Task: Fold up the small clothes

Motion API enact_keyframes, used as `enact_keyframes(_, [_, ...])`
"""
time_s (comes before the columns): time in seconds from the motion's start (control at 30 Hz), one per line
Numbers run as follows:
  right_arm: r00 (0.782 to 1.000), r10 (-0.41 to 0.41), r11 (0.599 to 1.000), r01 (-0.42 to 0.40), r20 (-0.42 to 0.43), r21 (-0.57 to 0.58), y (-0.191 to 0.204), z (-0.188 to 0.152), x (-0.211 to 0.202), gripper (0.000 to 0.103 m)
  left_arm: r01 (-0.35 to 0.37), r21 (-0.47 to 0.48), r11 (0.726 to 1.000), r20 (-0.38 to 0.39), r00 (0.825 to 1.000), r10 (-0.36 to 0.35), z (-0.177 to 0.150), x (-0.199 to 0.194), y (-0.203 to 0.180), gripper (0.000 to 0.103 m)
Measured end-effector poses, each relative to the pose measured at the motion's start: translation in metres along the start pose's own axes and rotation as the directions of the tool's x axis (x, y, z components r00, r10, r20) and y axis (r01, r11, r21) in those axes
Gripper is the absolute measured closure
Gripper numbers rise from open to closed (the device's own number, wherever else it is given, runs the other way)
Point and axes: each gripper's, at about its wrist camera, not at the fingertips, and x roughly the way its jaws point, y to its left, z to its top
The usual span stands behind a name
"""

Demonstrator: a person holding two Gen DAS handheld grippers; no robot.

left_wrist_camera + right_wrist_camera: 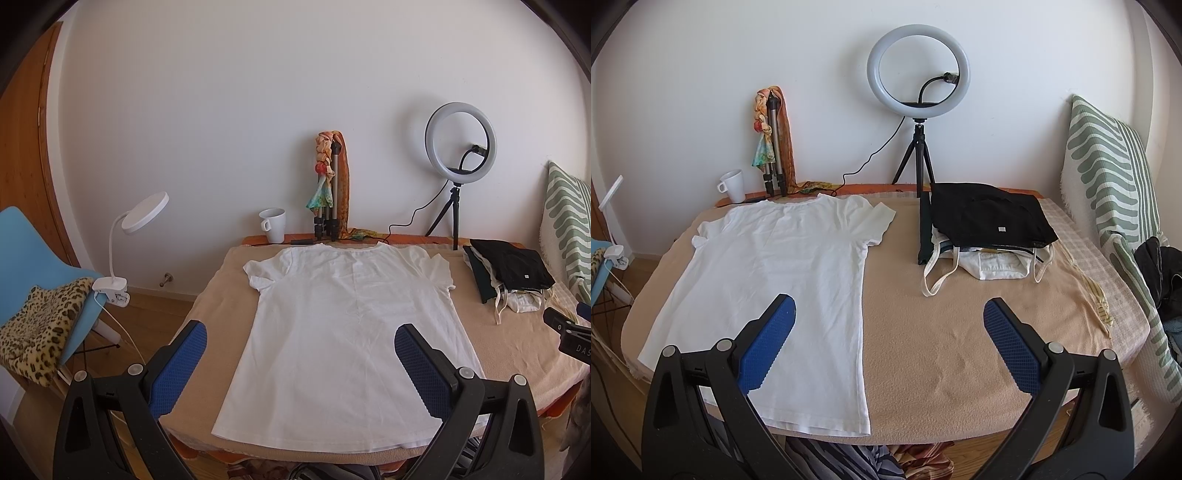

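The folded pile [982, 236] ahead of the right claw shows only edges and straps beneath its black top garment [990, 218], so the pieces underneath cannot be told apart. Right of that claw, the striped cushion [1108, 177] and dark clothes [1156, 266] run off the frame. The right gripper [569, 332] is mostly cut off in the left wrist view.

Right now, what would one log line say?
white t-shirt: flat, unfolded | left tool: open, empty | right tool: open, empty | folded pile: beside shirt
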Motion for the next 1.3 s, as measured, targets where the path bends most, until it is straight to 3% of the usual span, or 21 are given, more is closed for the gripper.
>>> enact_keyframes(1.0, [1.0, 0.0, 1.0, 0.0, -0.006, -0.005, 0.004, -0.001, 0.005, 0.0, -0.01, -0.01, 1.0, -0.023, 1.0, 0.01, -0.004, 0.014, 0.004, 0.0])
enact_keyframes(1.3, [1.0, -0.023, 0.999, 0.022, -0.015, -0.024, 0.018, 0.001, 0.021, 0.0, -0.032, -0.029, 0.999, -0.049, 0.998, 0.03, -0.009, 0.028, 0.021, 0.0])
